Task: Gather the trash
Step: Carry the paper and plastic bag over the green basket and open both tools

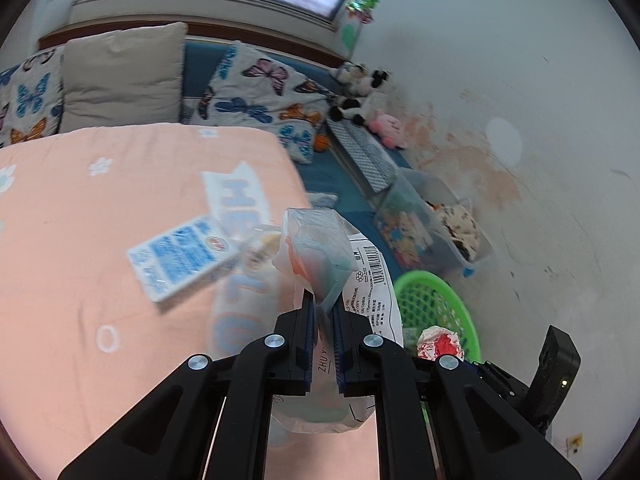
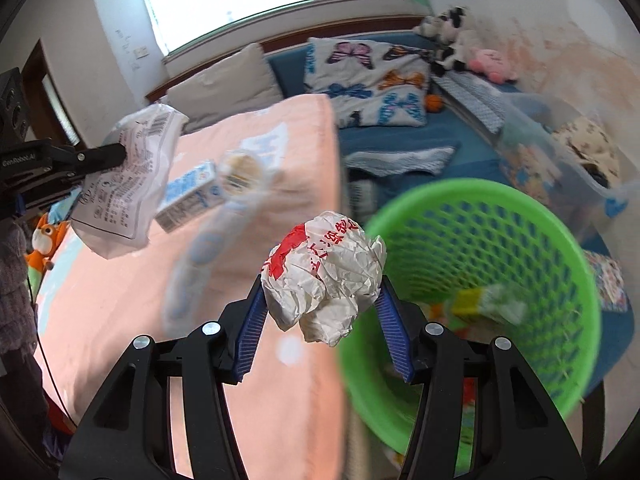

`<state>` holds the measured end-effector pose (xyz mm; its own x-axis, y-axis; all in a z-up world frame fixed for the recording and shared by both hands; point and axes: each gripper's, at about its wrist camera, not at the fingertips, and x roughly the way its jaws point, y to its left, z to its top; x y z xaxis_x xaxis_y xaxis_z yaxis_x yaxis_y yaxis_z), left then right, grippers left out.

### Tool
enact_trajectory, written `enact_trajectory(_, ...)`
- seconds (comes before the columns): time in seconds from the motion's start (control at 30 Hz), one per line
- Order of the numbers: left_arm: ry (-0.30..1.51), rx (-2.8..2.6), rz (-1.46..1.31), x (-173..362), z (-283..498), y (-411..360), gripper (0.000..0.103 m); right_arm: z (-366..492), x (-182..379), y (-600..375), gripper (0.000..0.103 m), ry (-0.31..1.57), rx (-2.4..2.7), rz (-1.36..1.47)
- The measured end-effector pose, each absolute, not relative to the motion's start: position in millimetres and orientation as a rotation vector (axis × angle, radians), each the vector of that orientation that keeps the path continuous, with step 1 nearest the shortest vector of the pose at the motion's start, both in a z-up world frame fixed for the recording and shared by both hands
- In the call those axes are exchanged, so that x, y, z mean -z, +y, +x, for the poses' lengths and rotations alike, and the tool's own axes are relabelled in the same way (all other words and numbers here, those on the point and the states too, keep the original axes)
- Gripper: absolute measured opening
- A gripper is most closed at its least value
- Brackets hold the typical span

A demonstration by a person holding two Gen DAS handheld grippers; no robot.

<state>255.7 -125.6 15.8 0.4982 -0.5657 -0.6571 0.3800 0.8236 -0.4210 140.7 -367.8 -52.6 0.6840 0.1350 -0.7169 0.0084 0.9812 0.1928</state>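
Observation:
My left gripper (image 1: 322, 304) is shut on a clear plastic bag (image 1: 320, 248) with printed text and a barcode; the bag hangs over the pink bed's right edge. From the right wrist view the same plastic bag (image 2: 128, 184) dangles from the left gripper (image 2: 120, 154) at the far left. My right gripper (image 2: 322, 292) is shut on a crumpled white paper ball with red print (image 2: 324, 276), held at the left rim of the green mesh basket (image 2: 480, 208). The paper ball (image 1: 438, 344) and the basket (image 1: 436, 300) also show low right in the left wrist view.
A blue-and-white carton (image 1: 180, 258) and a round clear lid (image 2: 242, 170) lie on the pink blanket (image 1: 80, 240). Some trash (image 2: 488, 304) lies inside the basket. Butterfly pillows (image 1: 260, 96), plush toys (image 1: 360, 88) and a clear storage box (image 1: 432, 224) sit along the stained wall.

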Motion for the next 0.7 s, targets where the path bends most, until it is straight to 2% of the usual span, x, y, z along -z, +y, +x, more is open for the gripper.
enact_trajectory(0.43,0.918,0.707,-0.146,-9.1,229.3,-214.1,0.008,90.0,61.3,-445.7,0.059,0.811,0.095,0.248)
enact_trajectory(0.6,0.941,0.724,-0.115,-2.3,224.1,-239.9,0.008,79.5,63.8,-460.1,0.068,0.800,0.119,0.272)
enact_trajectory(0.7,0.946,0.727,-0.096,1.6,223.6,-251.5,0.008,75.2,63.8,-466.2,0.069,0.792,0.129,0.287)
